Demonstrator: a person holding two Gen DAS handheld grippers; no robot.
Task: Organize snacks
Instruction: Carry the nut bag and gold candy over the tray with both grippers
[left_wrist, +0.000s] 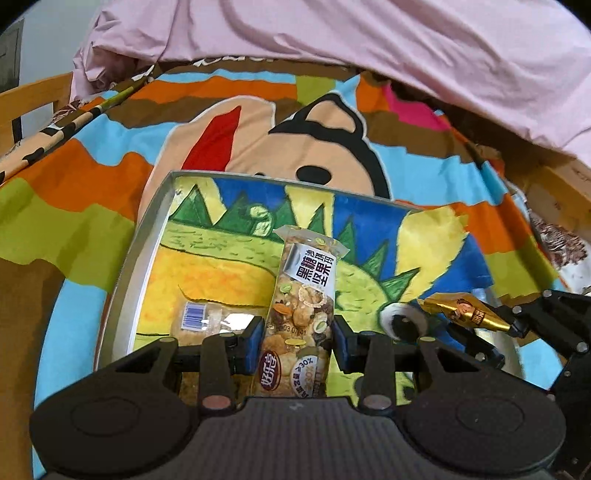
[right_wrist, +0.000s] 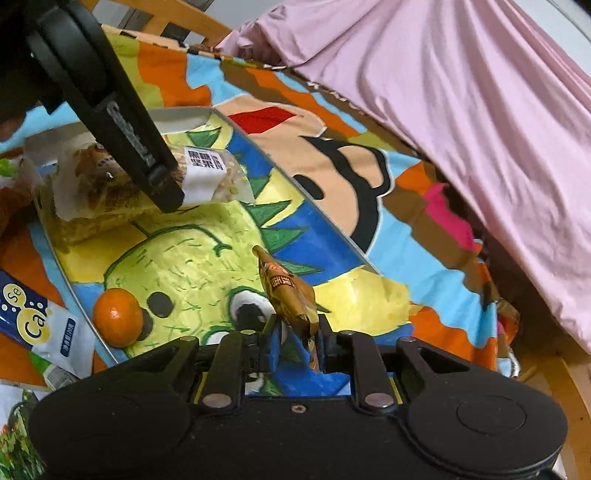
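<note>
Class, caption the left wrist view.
Left gripper holds a nut bar over the picture-lined tray.

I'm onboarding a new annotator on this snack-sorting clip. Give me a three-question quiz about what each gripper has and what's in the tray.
1. True or false: the left gripper is shut on a clear-wrapped nut bar.
2. Which does the right gripper hold? A) a tangerine B) a gold-wrapped candy C) a milk carton
3. Fill in: the round fruit lying in the painted tray in the right wrist view is a ____.

Key: 1 true; 2 B; 3 tangerine
</note>
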